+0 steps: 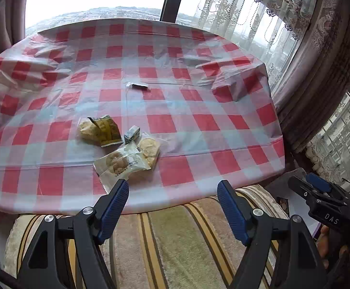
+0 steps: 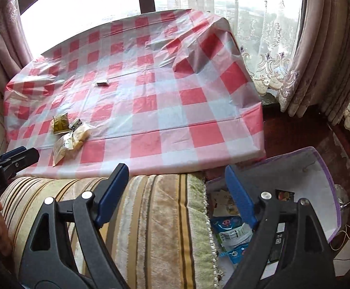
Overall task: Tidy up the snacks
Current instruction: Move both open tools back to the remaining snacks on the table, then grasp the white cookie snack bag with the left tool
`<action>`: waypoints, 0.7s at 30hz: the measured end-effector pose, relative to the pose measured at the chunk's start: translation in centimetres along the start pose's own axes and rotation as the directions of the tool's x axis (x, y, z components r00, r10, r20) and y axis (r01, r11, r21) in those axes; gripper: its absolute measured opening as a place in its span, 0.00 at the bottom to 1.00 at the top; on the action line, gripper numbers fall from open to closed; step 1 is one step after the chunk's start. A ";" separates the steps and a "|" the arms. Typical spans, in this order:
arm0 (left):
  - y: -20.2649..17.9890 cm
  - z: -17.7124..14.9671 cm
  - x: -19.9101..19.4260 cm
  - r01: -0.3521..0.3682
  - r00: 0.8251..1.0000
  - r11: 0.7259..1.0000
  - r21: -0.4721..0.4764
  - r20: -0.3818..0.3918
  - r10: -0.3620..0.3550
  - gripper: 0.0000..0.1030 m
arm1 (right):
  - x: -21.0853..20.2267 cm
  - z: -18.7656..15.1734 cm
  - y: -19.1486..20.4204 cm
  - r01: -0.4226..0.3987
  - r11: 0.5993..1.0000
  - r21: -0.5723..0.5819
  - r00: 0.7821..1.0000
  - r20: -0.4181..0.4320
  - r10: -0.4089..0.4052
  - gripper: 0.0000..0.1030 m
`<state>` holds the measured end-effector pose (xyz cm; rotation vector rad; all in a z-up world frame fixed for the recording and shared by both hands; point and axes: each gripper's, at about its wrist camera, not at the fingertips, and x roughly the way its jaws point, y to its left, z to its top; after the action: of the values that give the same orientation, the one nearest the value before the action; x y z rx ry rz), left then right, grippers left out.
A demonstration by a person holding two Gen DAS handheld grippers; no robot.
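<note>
From where I stand, this looks like a pause between pickups: several packets already lie in the bin, and more wait on the desk.

Going left to right in the left wrist view, the snack pile [image 1: 119, 144] sits on the checked desk [image 1: 199, 125] in the lower left of centre: a yellow packet [image 1: 104, 130], a small grey-blue sweet [image 1: 131, 134] and two clear biscuit packs [image 1: 123, 161] overlapping. One lone small wrapper [image 1: 140, 86] lies farther up, mid-frame. The left tongs [image 1: 173, 207] are spread with nothing between them, just below the nearest biscuit pack, over the striped cushion [image 1: 175, 240]. The right tongs [image 1: 319, 185] show at the far right edge.

In the right wrist view, the right tongs [image 2: 177, 192] are spread and empty too, well apart from the pile at mid-left, their right finger over the purple-rimmed bin [image 2: 328, 192] of packets [image 2: 232, 236] at lower right.

I judge the next move calls for reaching forward and closing on one pack.
</note>
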<state>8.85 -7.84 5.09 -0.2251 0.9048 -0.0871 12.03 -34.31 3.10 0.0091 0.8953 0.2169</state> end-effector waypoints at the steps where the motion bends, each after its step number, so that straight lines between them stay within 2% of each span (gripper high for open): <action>1: 1.0 -0.2 -0.1 -0.005 1.000 1.000 -0.021 0.002 0.005 0.75 | 0.6 0.1 0.7 -0.018 1.000 -0.005 1.000 -0.020 0.018 0.82; 6: 5.2 -0.3 -0.1 0.017 1.000 0.992 -0.121 0.004 -0.016 0.74 | 3.0 0.4 4.3 -0.100 0.994 -0.049 0.993 -0.074 0.096 0.81; 12: 8.0 0.0 1.7 0.044 0.998 0.975 -0.219 -0.029 -0.051 0.66 | 5.0 1.5 7.0 -0.106 0.992 -0.076 0.990 -0.101 0.098 0.80; 17: 9.8 0.8 3.2 0.052 0.997 0.963 -0.264 -0.043 -0.066 0.63 | 7.1 2.2 9.4 -0.136 0.986 -0.096 0.981 -0.150 0.120 0.80; 21: 10.5 1.5 4.5 0.057 0.995 0.964 -0.258 -0.062 -0.075 0.60 | 8.6 2.5 10.9 -0.145 0.983 -0.115 0.973 -0.195 0.121 0.80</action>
<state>12.63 1.83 0.12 -0.4959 0.9792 -0.0397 17.21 -21.82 -0.89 -0.0720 1.0679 0.4062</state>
